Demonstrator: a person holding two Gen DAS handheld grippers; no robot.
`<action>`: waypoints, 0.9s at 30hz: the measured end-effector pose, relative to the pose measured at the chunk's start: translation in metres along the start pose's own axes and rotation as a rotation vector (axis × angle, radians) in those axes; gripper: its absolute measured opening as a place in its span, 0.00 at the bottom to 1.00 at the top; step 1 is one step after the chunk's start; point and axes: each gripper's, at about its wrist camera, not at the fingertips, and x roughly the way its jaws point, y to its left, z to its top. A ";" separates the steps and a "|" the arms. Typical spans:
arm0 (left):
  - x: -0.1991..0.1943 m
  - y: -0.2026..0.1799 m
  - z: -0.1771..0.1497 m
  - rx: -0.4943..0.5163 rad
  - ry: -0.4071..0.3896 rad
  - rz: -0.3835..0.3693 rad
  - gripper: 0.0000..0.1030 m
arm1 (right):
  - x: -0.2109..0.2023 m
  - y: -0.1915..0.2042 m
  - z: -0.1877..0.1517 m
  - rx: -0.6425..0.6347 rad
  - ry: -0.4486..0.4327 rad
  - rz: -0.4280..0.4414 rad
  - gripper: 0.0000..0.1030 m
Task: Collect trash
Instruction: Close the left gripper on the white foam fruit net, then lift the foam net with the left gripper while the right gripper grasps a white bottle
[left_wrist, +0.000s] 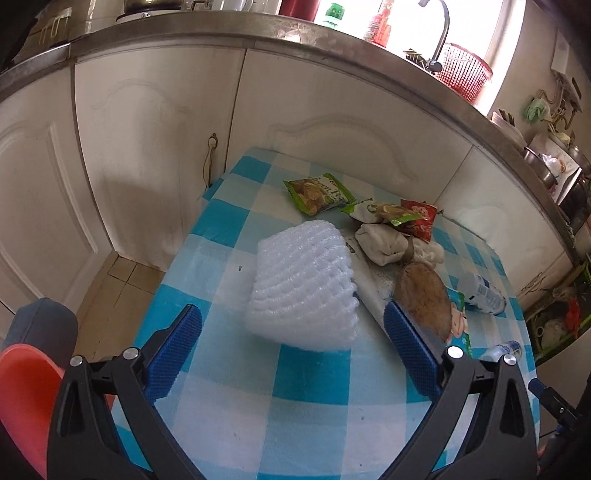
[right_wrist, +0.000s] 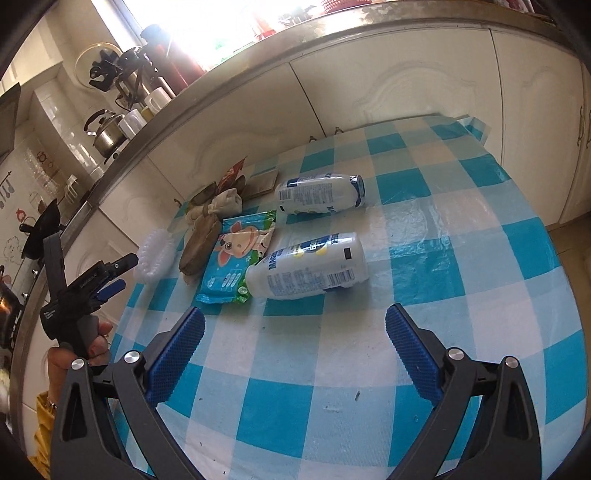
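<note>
the left claw (left_wrist: 291, 325) hangs with its blue pads spread wide apart, empty, just above the checked bench (left_wrist: 258, 398). the white foam net (left_wrist: 303, 288) lies between and just ahead of its tips, apart from both pads. to the right of the net sits a heap of trash: a green snack wrapper (left_wrist: 317, 192) at the far edge, then a second green wrapper (left_wrist: 388, 212) and a red wrapper (left_wrist: 421, 219) on top of a wad of white paper (left_wrist: 380, 242), with a brown husk-like piece (left_wrist: 424, 299) nearer the claw on a cartoon wet-wipe pack (right_wrist: 236, 262). further right, two white plastic bottles lie on their sides: the near bottle (right_wrist: 306, 267) touches the wipe pack, the far bottle (right_wrist: 321, 194) rests beyond it, close to the cabinet doors (right_wrist: 369, 92). the right claw (right_wrist: 295, 332) is likewise wide open and holds nothing, hovering over bare cloth with the near bottle just ahead of its tips.
</note>
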 end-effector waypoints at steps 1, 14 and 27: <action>0.006 -0.001 0.002 0.000 0.010 0.007 0.92 | 0.004 0.000 0.003 -0.002 0.008 0.013 0.95; 0.037 -0.009 0.009 0.008 0.058 0.007 0.54 | 0.045 -0.004 0.029 -0.082 0.041 -0.054 0.95; -0.008 -0.016 -0.013 0.038 0.030 -0.079 0.49 | 0.052 0.038 0.031 -0.643 0.083 -0.124 0.95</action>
